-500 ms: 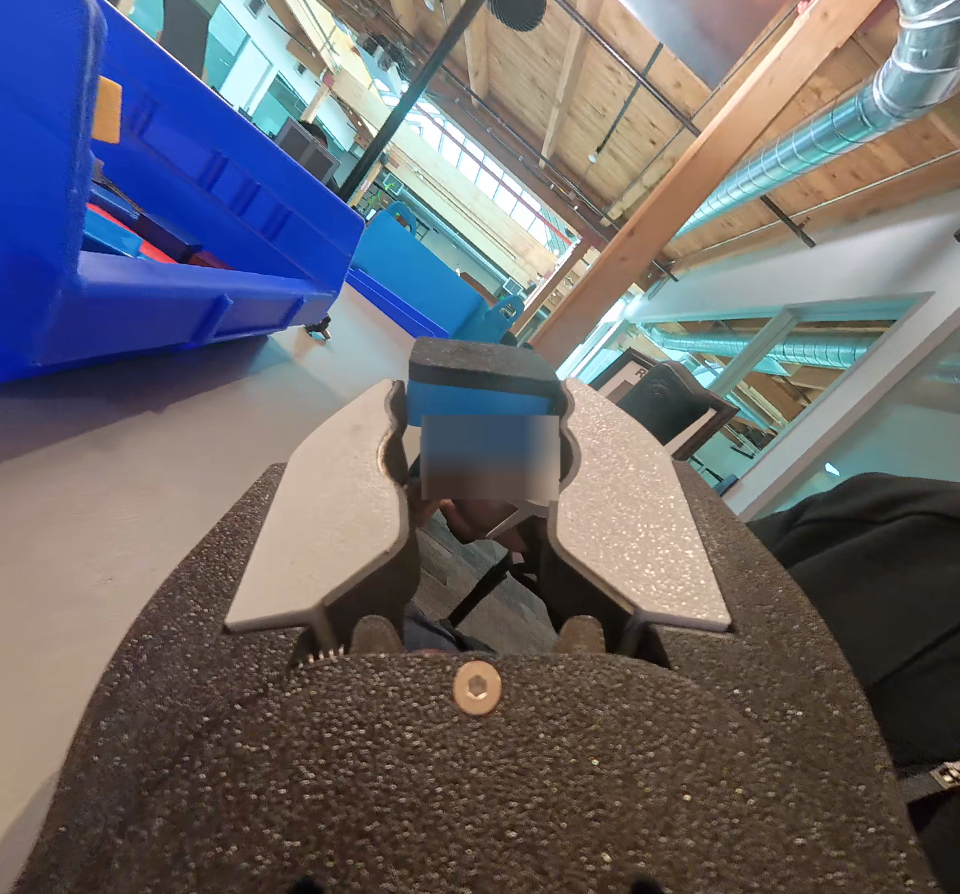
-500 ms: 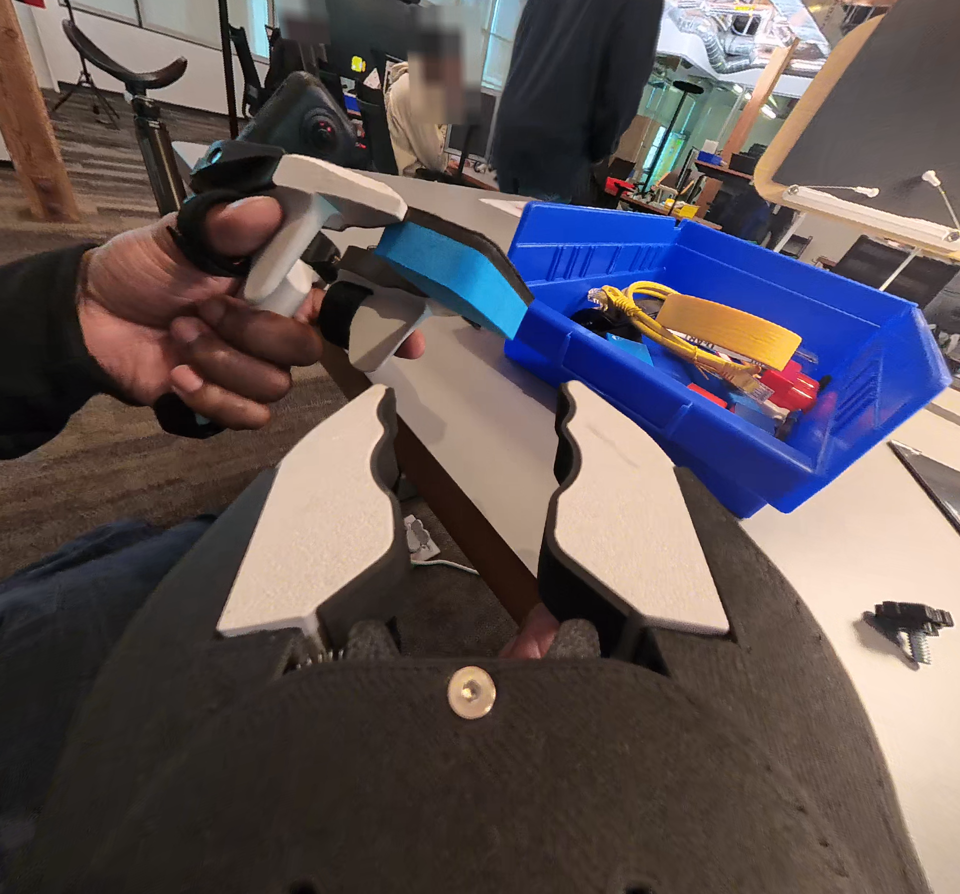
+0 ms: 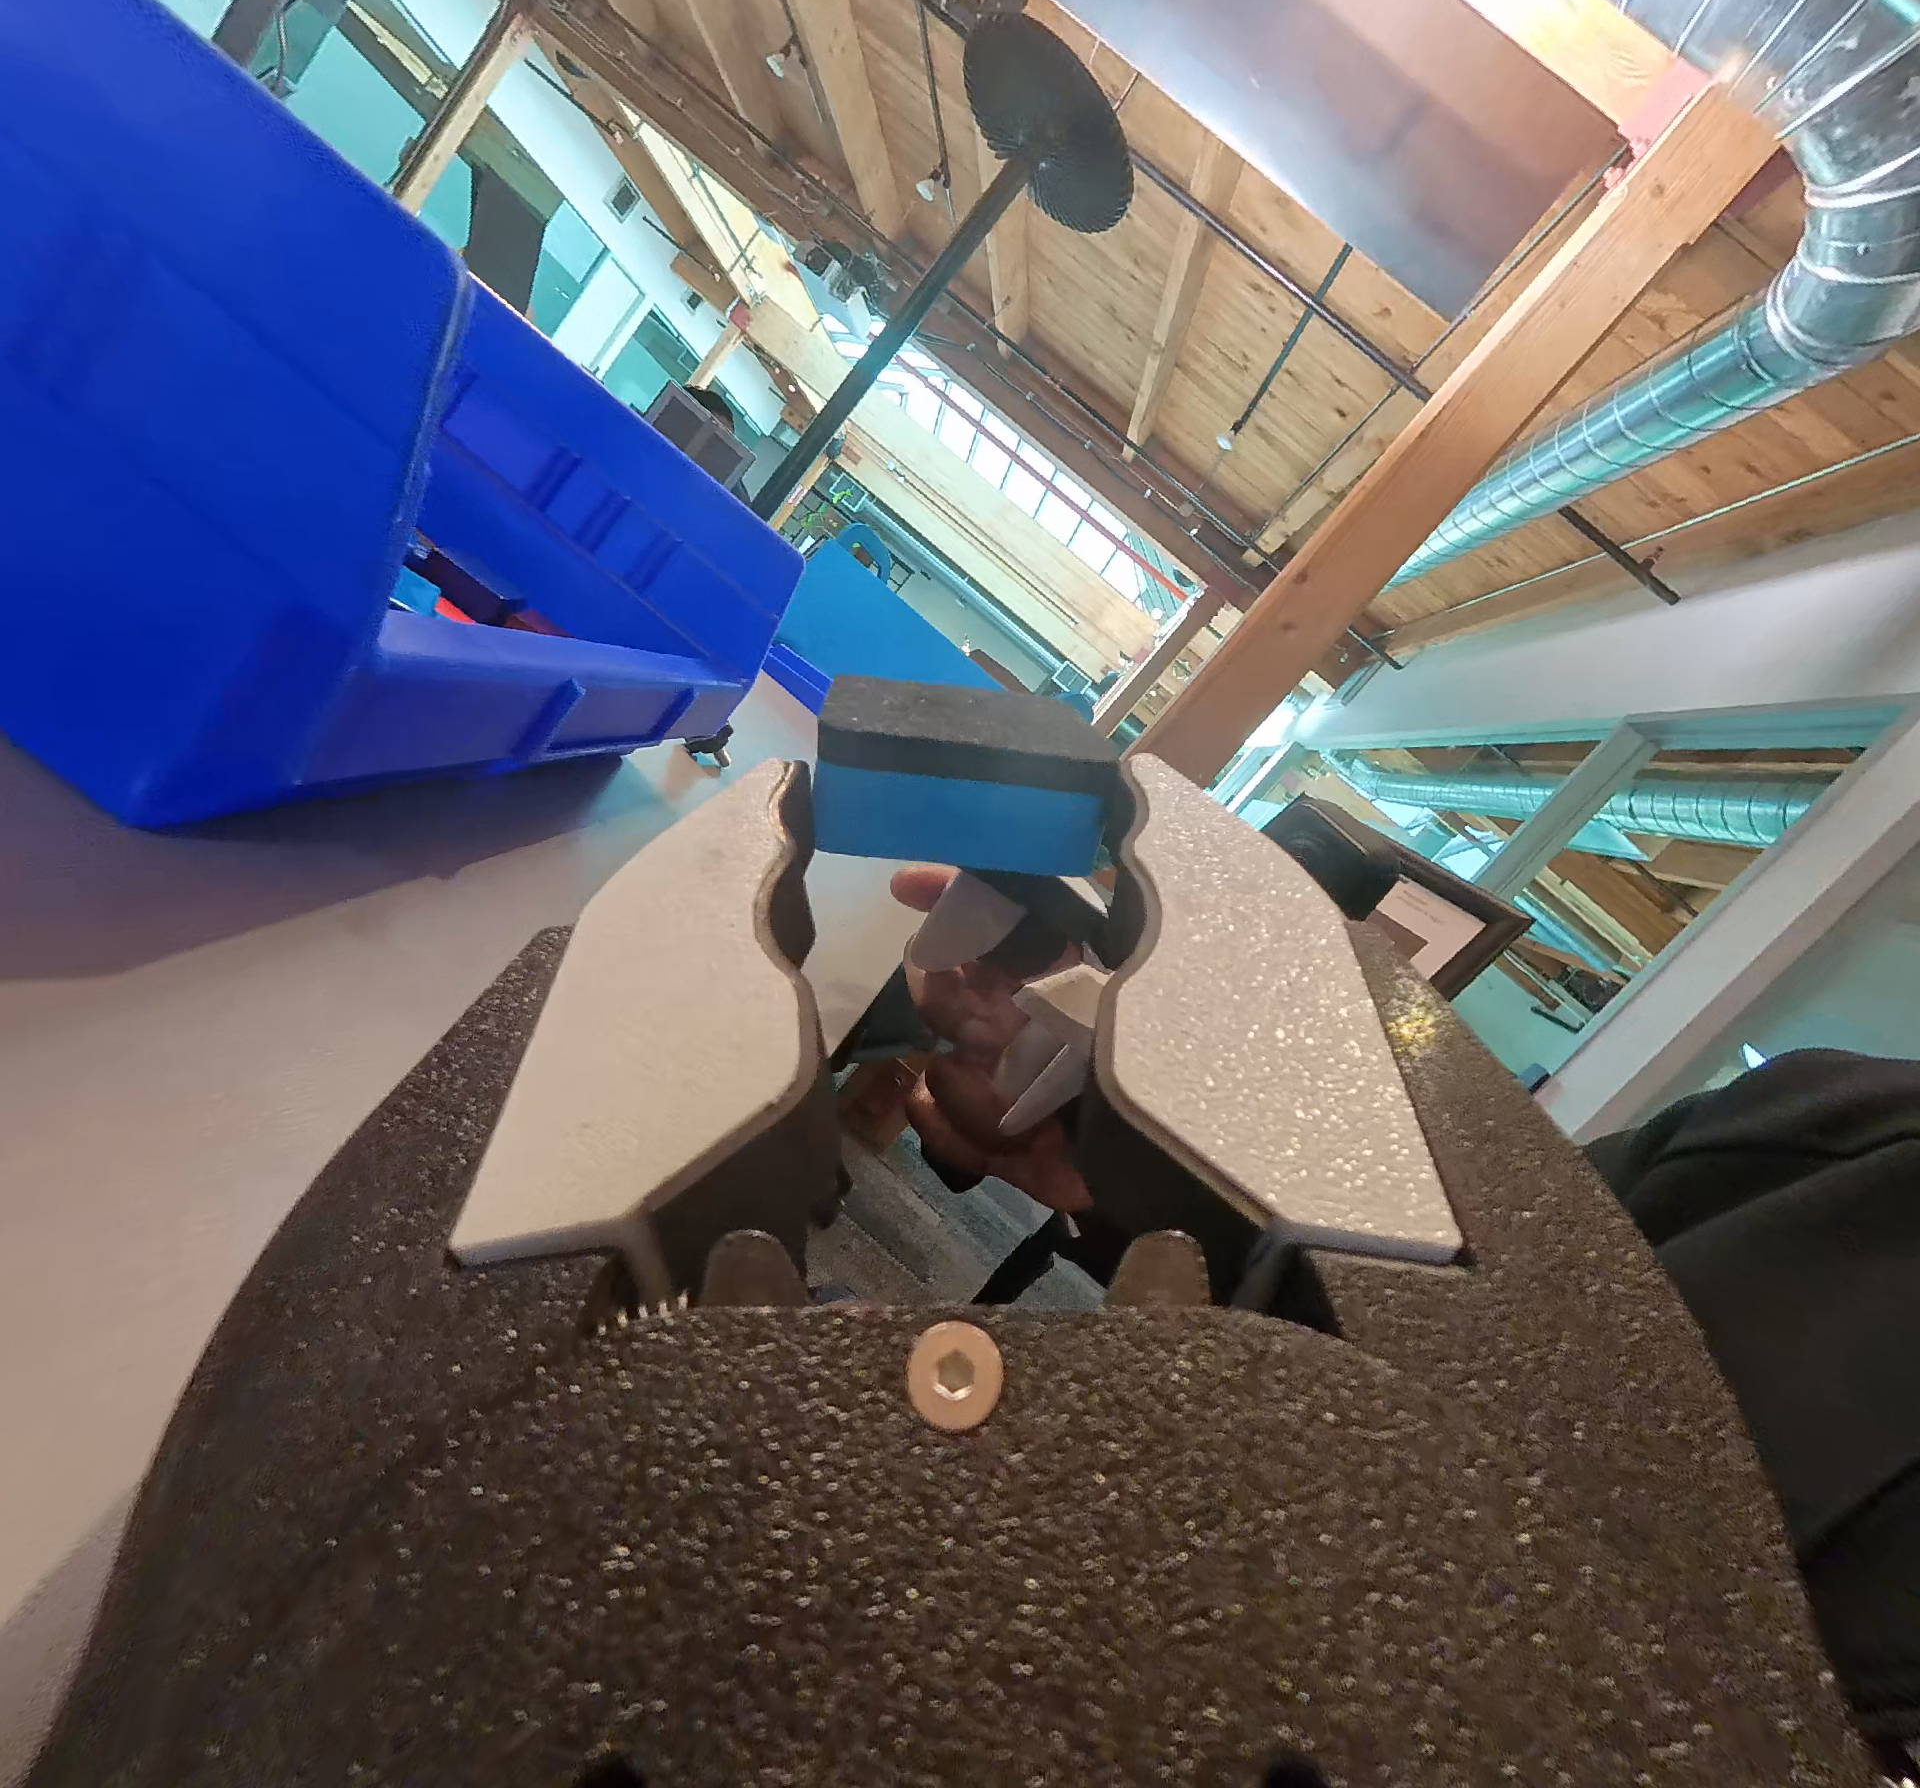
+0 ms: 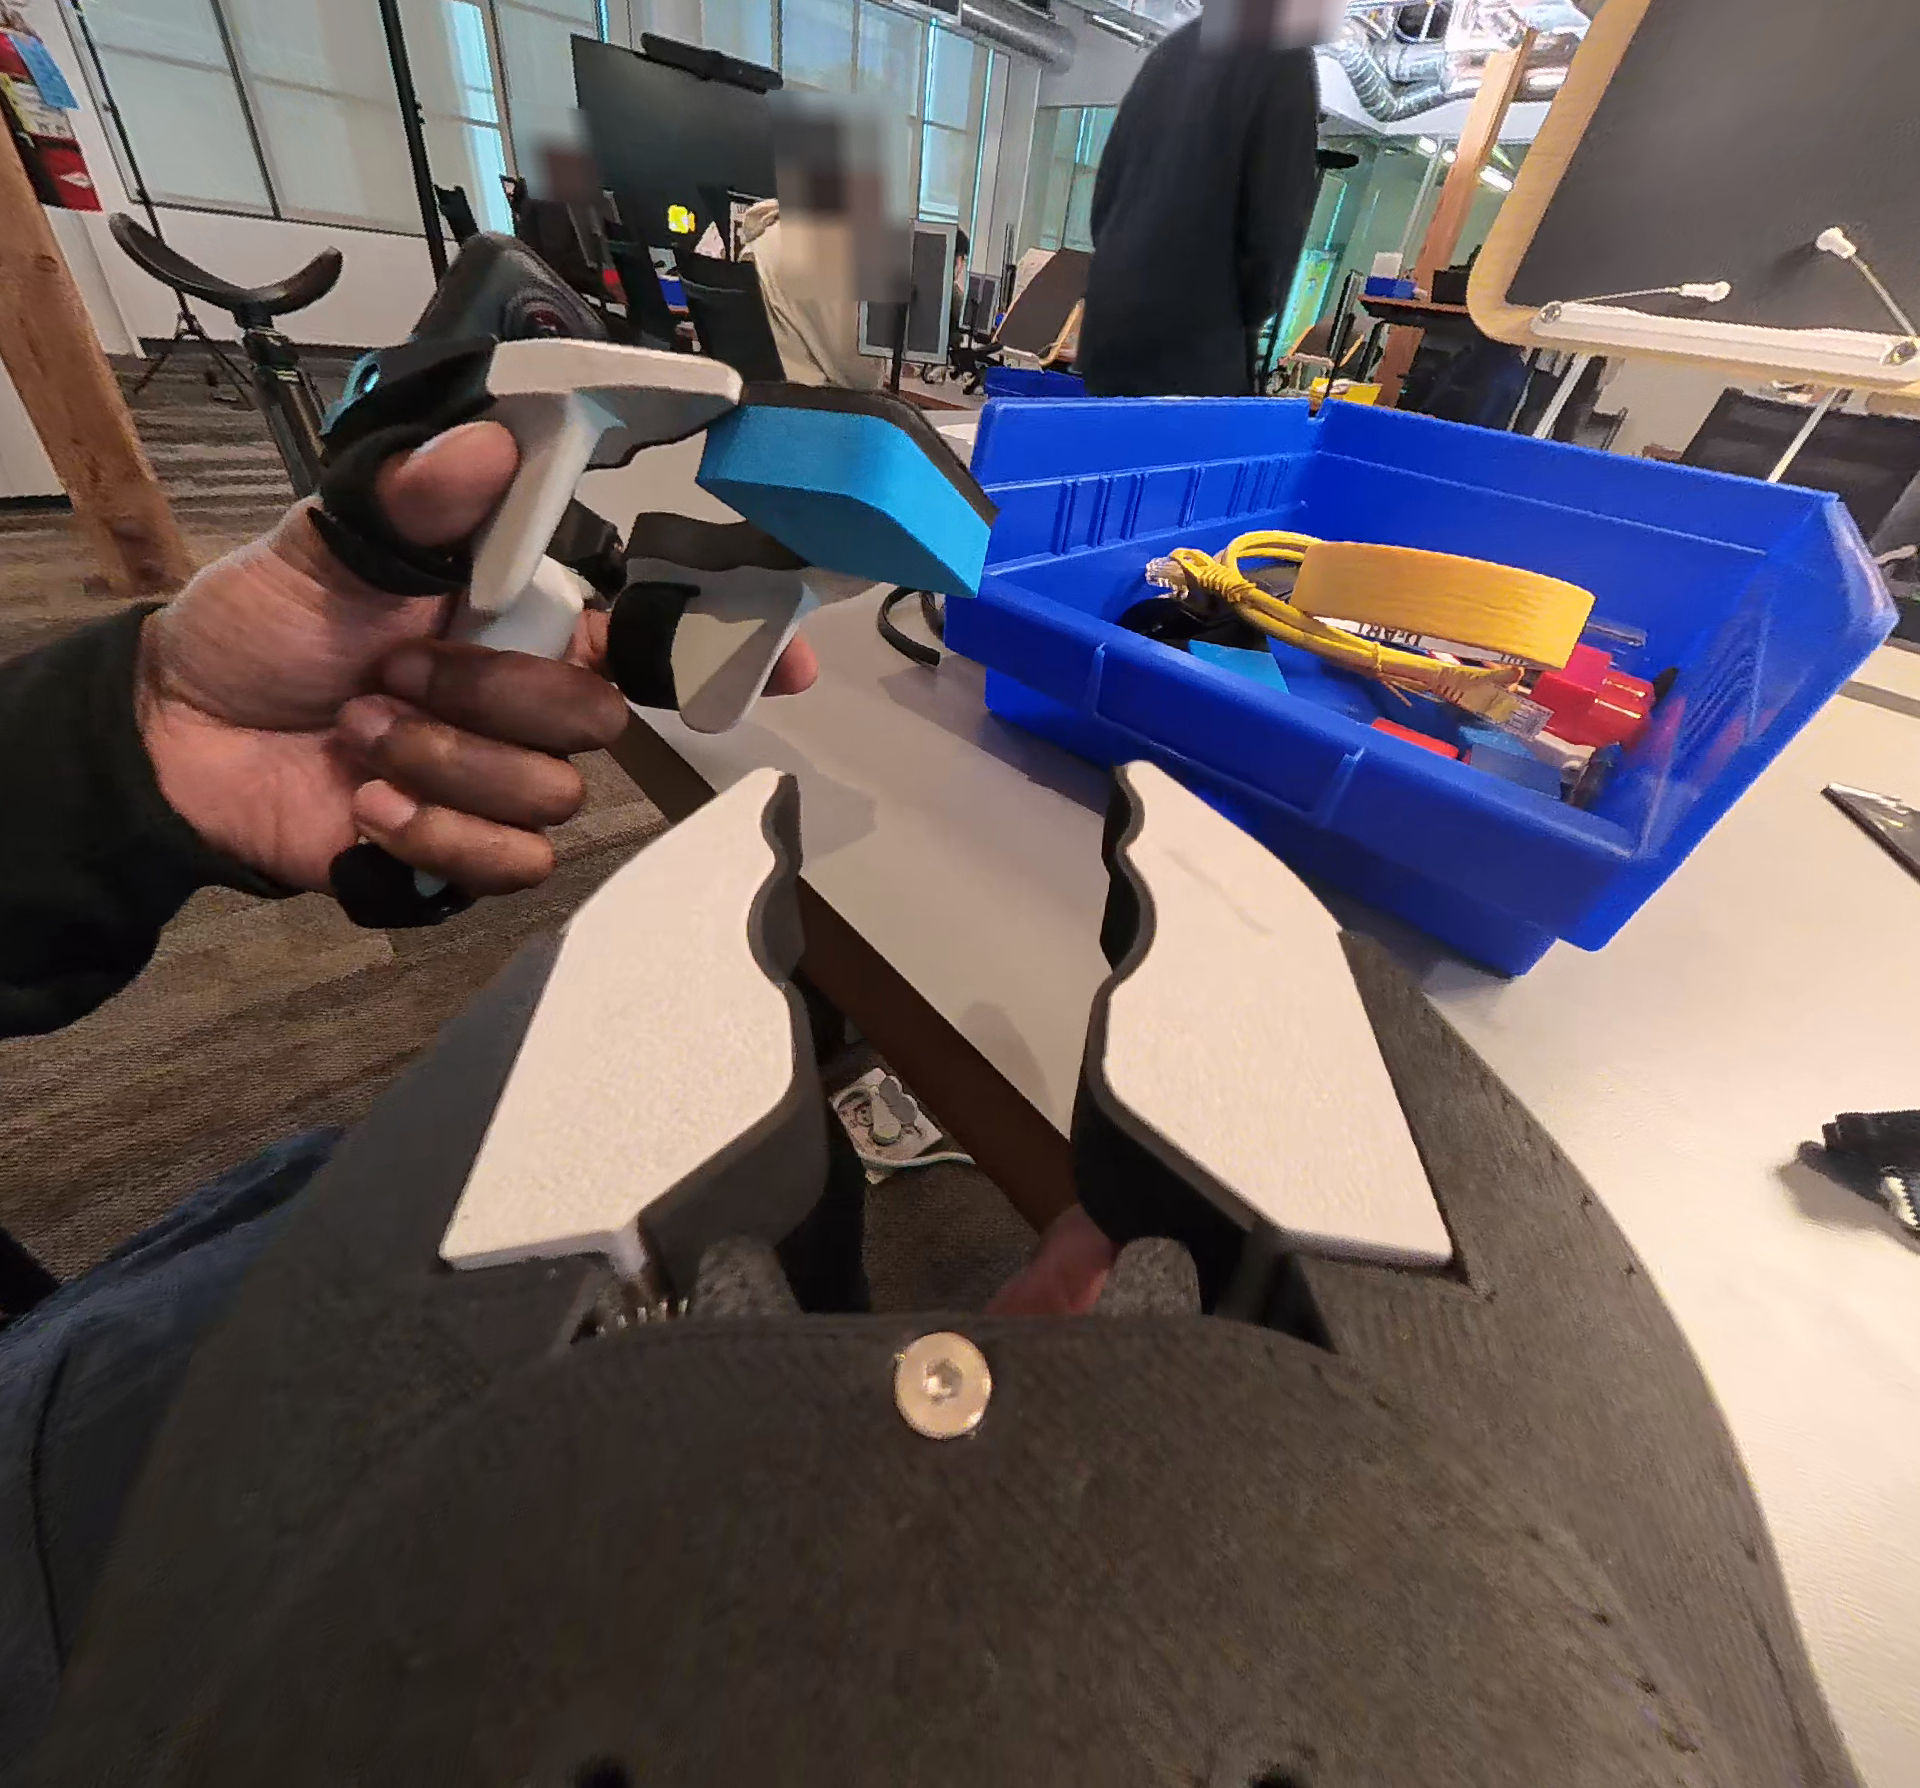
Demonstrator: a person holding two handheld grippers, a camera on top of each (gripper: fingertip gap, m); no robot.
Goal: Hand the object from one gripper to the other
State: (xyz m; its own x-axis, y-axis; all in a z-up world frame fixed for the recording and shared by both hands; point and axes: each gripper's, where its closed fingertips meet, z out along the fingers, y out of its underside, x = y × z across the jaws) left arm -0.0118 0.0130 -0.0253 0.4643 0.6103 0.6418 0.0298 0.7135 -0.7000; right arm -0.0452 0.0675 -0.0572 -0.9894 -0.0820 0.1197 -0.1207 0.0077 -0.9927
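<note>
Left gripper (image 3: 961,808) tilted upward, clenched on one rectangular blue-and-black foam block (image 3: 956,782) at its fingertips | right gripper (image 4: 951,829) released, jaws apart, below and right of block | one blue plastic bin (image 4: 1455,699) ahead-right of it

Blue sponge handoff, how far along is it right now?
Done: the left gripper is shut on the blue sponge and holds it in the air, beside the blue bin. In hand: the right gripper is open below the sponge, apart from it. Left: closing the right gripper on the sponge, then letting go with the left.
</note>
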